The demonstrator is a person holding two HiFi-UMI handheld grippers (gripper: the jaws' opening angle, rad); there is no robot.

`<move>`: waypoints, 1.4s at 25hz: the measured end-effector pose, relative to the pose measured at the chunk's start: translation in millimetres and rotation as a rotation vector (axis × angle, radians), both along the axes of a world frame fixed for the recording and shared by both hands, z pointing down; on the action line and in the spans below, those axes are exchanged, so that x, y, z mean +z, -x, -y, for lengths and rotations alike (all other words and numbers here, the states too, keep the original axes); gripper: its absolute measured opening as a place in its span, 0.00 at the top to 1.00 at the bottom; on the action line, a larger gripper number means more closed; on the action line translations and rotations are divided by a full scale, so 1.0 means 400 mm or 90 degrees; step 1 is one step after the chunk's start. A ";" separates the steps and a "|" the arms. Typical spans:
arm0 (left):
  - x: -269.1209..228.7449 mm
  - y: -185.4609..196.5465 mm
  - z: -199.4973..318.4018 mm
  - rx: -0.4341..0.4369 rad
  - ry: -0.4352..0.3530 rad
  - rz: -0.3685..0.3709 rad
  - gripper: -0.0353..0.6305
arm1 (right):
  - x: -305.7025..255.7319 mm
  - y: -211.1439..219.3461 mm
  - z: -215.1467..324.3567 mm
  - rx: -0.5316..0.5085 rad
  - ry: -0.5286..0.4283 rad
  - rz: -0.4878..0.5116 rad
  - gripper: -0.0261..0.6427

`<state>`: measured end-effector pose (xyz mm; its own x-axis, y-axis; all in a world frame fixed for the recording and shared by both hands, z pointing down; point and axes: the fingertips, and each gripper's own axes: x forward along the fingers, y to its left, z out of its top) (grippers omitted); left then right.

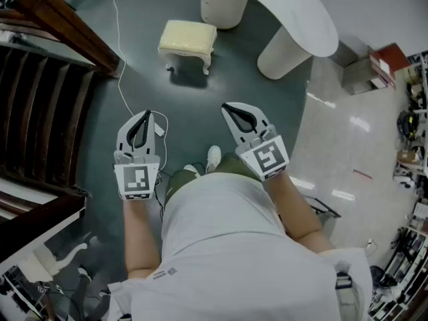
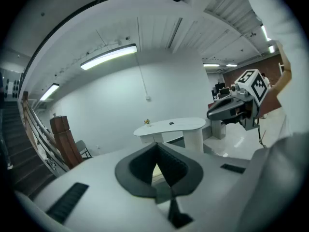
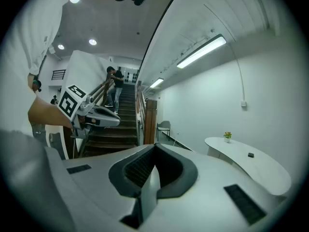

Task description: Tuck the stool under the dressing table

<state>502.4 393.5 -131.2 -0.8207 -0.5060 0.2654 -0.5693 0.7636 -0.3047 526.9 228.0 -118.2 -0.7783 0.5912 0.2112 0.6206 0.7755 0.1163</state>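
Head view, stock: left hand-held gripper (image 1: 143, 117) and right hand-held gripper (image 1: 234, 110), jaws closed on nothing, carried low before the body, apparently because the approach is not yet made; cream stool (image 1: 188, 41) on the floor (image 1: 200, 89), well ahead, near the white table (image 1: 294, 5), not yet under it.

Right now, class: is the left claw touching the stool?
Apart. The head view shows bare floor between the left claw and the stool.

Open floor (image 1: 194, 105) lies ahead up to the stool (image 1: 188, 40), which stands clear of the worktop (image 1: 297, 9) and its pedestals (image 1: 281, 53); a wooden stair rail (image 1: 63, 27) and white cable (image 1: 121, 45) crowd the left.
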 end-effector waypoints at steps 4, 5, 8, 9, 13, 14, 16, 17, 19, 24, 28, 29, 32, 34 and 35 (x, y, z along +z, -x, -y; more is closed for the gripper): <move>0.018 0.031 0.053 -0.005 0.001 -0.017 0.94 | 0.000 0.032 0.062 -0.005 0.024 0.009 0.95; 0.024 0.041 0.064 -0.005 0.006 -0.020 0.94 | -0.003 0.041 0.074 -0.005 0.036 0.009 0.95; 0.035 0.072 0.086 -0.004 0.028 -0.028 0.94 | -0.011 0.075 0.105 0.001 0.066 0.009 0.95; 0.039 0.083 0.089 -0.003 0.034 -0.031 0.94 | -0.012 0.089 0.115 0.005 0.076 0.007 0.95; 0.063 0.156 0.079 0.000 0.041 -0.048 0.94 | 0.017 0.153 0.130 0.013 0.104 -0.032 0.95; 0.070 0.182 0.073 0.000 0.039 -0.052 0.94 | 0.027 0.176 0.127 0.014 0.108 -0.042 0.95; 0.088 0.241 0.062 0.006 0.036 -0.058 0.94 | 0.046 0.228 0.113 0.019 0.102 -0.056 0.95; 0.100 0.275 0.055 0.011 0.034 -0.062 0.94 | 0.056 0.260 0.102 0.023 0.092 -0.059 0.95; 0.124 0.356 0.035 0.021 0.031 -0.068 0.94 | 0.073 0.332 0.077 0.037 0.073 -0.064 0.95; 0.144 0.586 -0.063 0.050 0.011 -0.079 0.94 | 0.097 0.540 -0.028 0.065 0.055 -0.091 0.95; 0.156 0.760 -0.149 0.126 -0.002 -0.097 0.94 | 0.111 0.710 -0.128 0.086 0.038 -0.107 0.95; 0.165 0.796 -0.167 0.139 0.004 -0.105 0.94 | 0.114 0.744 -0.144 0.094 0.036 -0.110 0.95; 0.198 0.890 -0.206 0.159 0.021 -0.129 0.94 | 0.134 0.824 -0.172 0.116 0.028 -0.124 0.94; 0.220 0.950 -0.217 0.163 0.018 -0.148 0.94 | 0.152 0.870 -0.174 0.130 0.019 -0.141 0.94; 0.233 0.977 -0.217 0.166 0.016 -0.158 0.94 | 0.164 0.894 -0.170 0.140 0.015 -0.150 0.94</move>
<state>111.5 480.4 -38.0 -0.5741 -0.6805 0.4553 -0.8028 0.5772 -0.1495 169.2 295.9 -52.7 -0.8192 0.4214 0.3890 0.4458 0.8946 -0.0304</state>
